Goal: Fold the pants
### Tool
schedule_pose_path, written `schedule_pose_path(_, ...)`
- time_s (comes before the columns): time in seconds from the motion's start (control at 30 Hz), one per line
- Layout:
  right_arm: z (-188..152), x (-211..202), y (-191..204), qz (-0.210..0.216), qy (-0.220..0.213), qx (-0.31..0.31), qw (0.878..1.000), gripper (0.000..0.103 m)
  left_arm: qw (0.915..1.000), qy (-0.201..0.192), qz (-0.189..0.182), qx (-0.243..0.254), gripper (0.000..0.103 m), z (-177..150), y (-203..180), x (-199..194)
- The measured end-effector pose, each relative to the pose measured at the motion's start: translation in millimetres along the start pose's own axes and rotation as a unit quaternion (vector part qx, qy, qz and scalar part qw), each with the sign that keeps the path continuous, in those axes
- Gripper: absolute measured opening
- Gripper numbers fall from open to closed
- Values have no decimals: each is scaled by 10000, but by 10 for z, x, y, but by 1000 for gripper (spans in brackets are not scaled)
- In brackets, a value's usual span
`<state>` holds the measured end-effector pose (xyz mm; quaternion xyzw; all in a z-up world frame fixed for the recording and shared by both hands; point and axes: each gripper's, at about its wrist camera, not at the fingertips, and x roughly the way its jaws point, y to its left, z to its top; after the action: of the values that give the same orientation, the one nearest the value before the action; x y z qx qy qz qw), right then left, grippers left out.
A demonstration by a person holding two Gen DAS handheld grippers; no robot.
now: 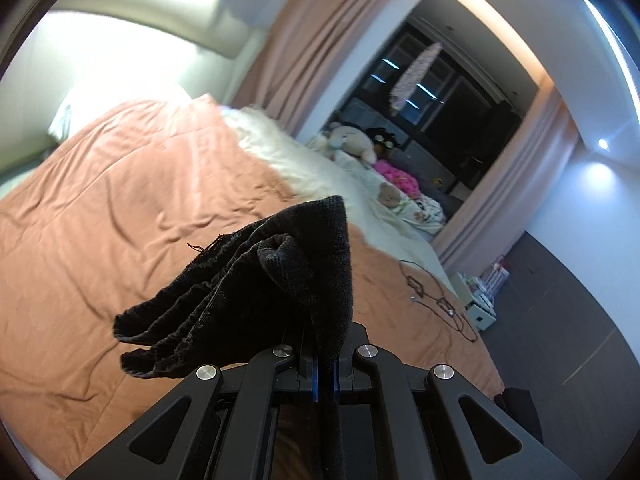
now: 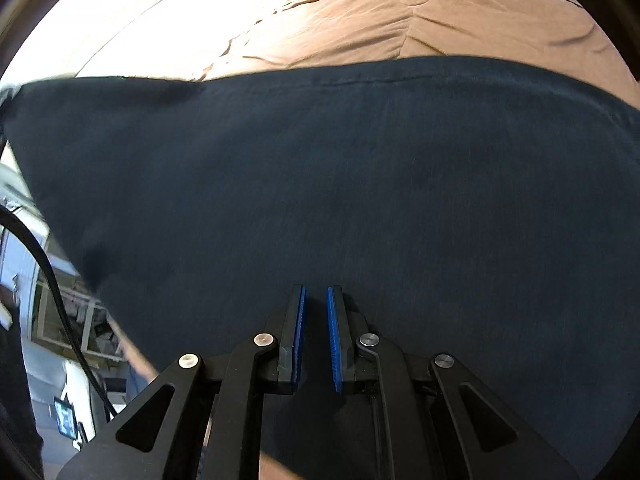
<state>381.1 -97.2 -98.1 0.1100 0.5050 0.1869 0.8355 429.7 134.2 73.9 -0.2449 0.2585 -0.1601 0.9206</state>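
Note:
The pants are dark, nearly black cloth. In the left wrist view a bunched, frayed end of the pants (image 1: 256, 280) sticks up out of my left gripper (image 1: 326, 344), which is shut on it above the orange bed cover (image 1: 120, 200). In the right wrist view the pants (image 2: 360, 180) spread wide and flat across the orange bed cover (image 2: 400, 20), their left part lifted past the bed's edge. My right gripper (image 2: 316, 300) points down at this cloth, its blue pads (image 2: 299, 320) nearly together with only a narrow slit. I see nothing pinched between them.
A white fluffy blanket (image 1: 296, 160) and plush toys (image 1: 352, 142) lie at the bed's far end. A thin cable (image 1: 432, 296) rests on the cover near the right edge. Curtains (image 1: 304, 48) hang behind. A black cable (image 2: 44, 264) hangs at the left over the floor and shelves.

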Motion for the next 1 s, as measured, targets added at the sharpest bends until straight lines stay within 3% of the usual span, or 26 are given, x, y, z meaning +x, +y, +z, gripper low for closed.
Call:
schedule_pose_path(0.17,-123,-122,-52,203,-98,-126,9997,7,9992,-21,-201,358,4,124,-514,-12)
schedule_pose_path(0.4,-279,-601,-337,295,-676,67,9973,11,9951,-17,-460,873,4,196,-1296,1)
schedule_pose_path(0.43,-303,-674,-382,499,-722,98,9961,13,9946,-9,-474,923,4,194,-1385,9)
schedule_pose_path(0.5,-396,-857,-455,480,-928,167,9944,30,9935,21,-519,1012,4,183,-1618,51)
schedule_pose_path(0.53,-460,-967,-506,456,-1063,190,9931,47,9931,29,-535,1039,4,185,-1669,61)
schedule_pose_path(0.57,-500,-1089,-568,398,-1253,196,9911,57,9925,43,-559,1090,4,170,-1781,83)
schedule_pose_path(0.77,-686,-1542,-909,275,-1769,329,9833,77,9888,155,-661,1327,4,32,-2296,189)
schedule_pose_path(1.0,-1028,-1911,-1280,215,-2203,791,9720,80,9860,381,-746,1441,4,-157,-2827,436)
